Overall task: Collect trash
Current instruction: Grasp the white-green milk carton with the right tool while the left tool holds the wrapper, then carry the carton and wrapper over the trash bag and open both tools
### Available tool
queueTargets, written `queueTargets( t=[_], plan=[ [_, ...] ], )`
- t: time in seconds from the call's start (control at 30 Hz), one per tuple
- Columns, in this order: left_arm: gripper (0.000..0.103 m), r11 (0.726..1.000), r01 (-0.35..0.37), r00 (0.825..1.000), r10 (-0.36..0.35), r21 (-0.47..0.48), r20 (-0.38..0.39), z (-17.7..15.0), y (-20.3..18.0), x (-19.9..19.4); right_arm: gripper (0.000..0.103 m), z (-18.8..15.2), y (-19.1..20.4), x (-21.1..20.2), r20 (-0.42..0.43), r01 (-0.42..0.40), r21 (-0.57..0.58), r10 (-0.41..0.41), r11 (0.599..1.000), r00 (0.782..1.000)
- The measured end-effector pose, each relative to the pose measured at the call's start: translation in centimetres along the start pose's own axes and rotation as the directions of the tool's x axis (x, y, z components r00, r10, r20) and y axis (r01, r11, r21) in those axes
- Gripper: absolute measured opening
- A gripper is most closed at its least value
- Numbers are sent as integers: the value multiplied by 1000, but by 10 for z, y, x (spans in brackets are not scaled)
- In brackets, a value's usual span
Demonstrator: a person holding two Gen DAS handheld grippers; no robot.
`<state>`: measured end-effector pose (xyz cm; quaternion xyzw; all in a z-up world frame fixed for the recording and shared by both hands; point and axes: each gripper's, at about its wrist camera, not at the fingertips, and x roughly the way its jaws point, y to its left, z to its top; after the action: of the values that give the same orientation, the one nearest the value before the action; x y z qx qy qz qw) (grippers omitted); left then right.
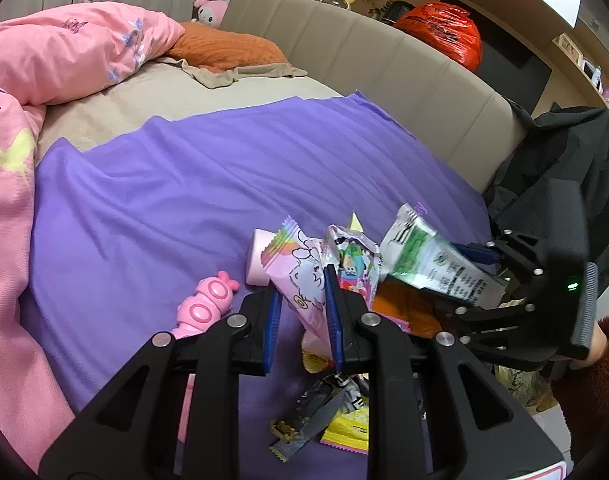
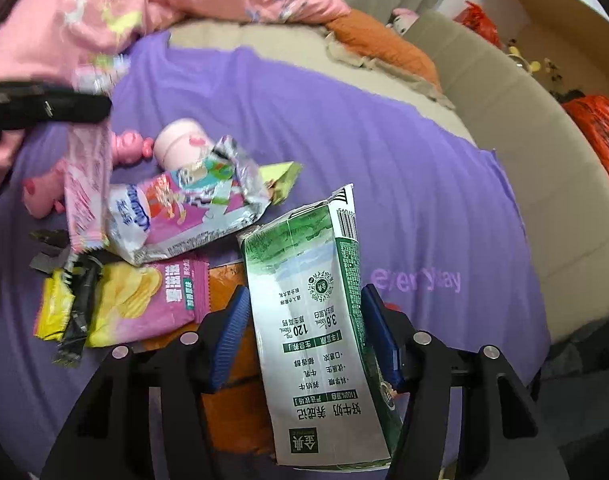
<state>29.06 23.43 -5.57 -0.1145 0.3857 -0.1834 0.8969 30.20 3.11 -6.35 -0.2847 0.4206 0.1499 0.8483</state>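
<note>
My left gripper (image 1: 303, 284) is shut on a pink cartoon snack wrapper (image 1: 300, 276), which stands up between its blue pads. In the right wrist view the left gripper (image 2: 100, 109) reaches in from the left with that pink wrapper (image 2: 86, 184) hanging below it. A green-and-white milk carton (image 2: 316, 360) lies lengthwise in my right gripper (image 2: 306, 292), pinched at the pad tips. The left wrist view shows the carton (image 1: 424, 256) tilted above the pile in the right gripper (image 1: 460, 276). Below lie a silver-pink wrapper (image 2: 184, 208), a pink chip packet (image 2: 152, 300) and a yellow packet (image 1: 346, 428).
The trash lies on a purple cloth (image 1: 184, 184) spread over the bed. A pink toy (image 1: 202, 304) and a pale pink cup (image 1: 258, 256) lie beside the pile. A pink quilt (image 1: 64, 52) is at the left, a beige headboard (image 1: 384, 60) behind, a black jacket (image 1: 564, 152) at the right.
</note>
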Motion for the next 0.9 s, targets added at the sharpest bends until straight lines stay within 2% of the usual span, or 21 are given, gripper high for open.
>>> queueTargets(
  t=[0.1,0.2,0.33,0.43,0.63,0.77,0.9],
  plan=[
    [19,1000,14,1000,-14,-3,5,0,-1,-2,54,-5,-13,-27,71,-1,67,-4,998,997],
    [19,1000,28,999,-27,-15,22,0,-4,-6,54,-15,-28,-58,168,-34,164,6,986,986],
    [19,999,40,998,-39,-20,50,-2,-15,-16,54,-37,-41,-98,309,-60,247,-20,967,951],
    [19,999,49,996,-47,-23,73,-9,-26,-26,54,-58,-49,-125,400,-80,290,-45,954,915],
    [19,999,23,992,-27,37,121,-23,-63,-53,54,-91,-64,-157,465,-129,351,-52,928,884],
    [18,996,-2,984,-14,88,177,-25,-94,-80,54,-113,-68,-180,495,-124,361,-78,924,865],
    [18,990,-13,973,-20,141,228,-21,-127,-103,54,-140,-76,-212,542,-118,377,-116,919,833]
  ],
)
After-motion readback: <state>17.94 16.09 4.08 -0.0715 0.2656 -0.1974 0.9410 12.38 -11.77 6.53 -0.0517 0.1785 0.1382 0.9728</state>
